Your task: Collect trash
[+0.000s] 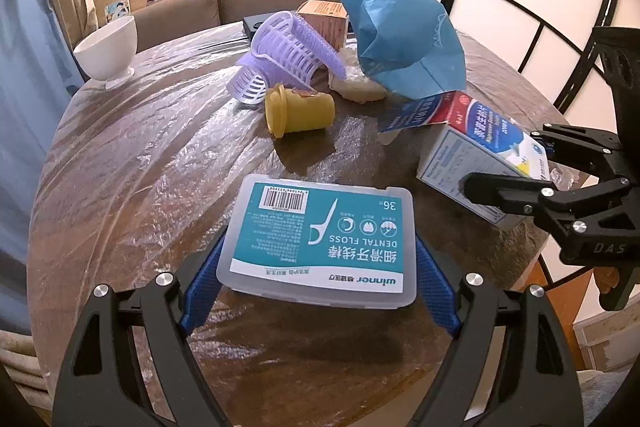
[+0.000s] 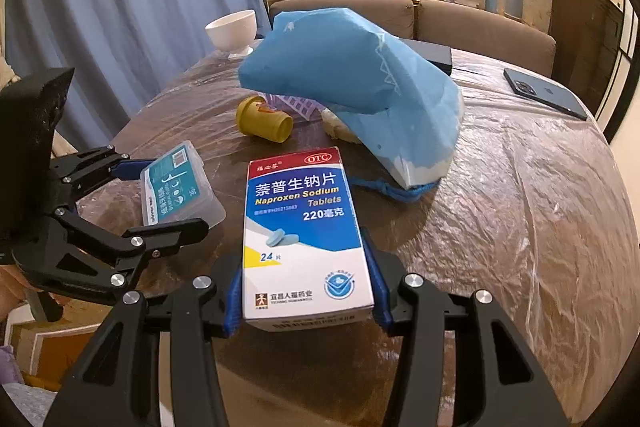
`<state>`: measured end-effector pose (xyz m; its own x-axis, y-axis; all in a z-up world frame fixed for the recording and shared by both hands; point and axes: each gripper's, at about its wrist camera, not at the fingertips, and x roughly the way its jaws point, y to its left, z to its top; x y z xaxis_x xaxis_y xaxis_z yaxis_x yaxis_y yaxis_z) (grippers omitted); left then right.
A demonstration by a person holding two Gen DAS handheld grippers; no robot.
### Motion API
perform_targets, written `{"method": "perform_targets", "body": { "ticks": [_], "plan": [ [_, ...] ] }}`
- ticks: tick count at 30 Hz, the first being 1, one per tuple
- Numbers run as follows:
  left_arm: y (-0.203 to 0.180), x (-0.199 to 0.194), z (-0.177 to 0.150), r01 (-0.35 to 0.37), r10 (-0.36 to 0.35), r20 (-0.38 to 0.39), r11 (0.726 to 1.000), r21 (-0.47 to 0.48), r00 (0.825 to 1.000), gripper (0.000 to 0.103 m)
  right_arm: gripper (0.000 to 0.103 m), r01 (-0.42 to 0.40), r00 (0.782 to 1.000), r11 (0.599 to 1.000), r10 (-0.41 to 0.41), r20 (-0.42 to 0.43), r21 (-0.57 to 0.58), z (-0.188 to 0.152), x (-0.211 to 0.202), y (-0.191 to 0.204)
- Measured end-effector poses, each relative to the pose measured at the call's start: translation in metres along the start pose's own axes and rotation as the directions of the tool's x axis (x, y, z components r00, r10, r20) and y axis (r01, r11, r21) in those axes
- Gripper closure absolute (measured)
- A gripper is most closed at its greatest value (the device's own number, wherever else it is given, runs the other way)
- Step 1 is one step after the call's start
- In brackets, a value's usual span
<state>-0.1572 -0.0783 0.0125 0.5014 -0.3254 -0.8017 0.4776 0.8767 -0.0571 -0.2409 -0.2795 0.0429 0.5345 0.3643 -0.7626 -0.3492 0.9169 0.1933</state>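
Note:
A clear dental floss box with a teal label sits between the blue pads of my left gripper, which press on both its sides. From the right wrist view the same box shows in the left gripper, tilted over the table. My right gripper is shut on a white, blue and red tablet box, its pads against the long sides. In the left wrist view the tablet box has its far flap open, inside the right gripper.
The round table is covered in plastic film. On it lie a blue paper bag, a tipped yellow cup, lilac plastic baskets, a beige crumpled lump, a white bowl and a phone.

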Motion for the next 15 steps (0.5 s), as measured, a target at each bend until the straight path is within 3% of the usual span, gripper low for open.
{"method": "perform_targets", "body": {
  "ticks": [15],
  "plan": [
    [-0.008, -0.018, -0.013, 0.005, -0.005, 0.004, 0.999, -0.031, 1.0, 0.018, 0.055, -0.02, 1.0, 0.998, 0.021, -0.009, 0.054, -0.016, -0.018, 0.004]
  ]
}}
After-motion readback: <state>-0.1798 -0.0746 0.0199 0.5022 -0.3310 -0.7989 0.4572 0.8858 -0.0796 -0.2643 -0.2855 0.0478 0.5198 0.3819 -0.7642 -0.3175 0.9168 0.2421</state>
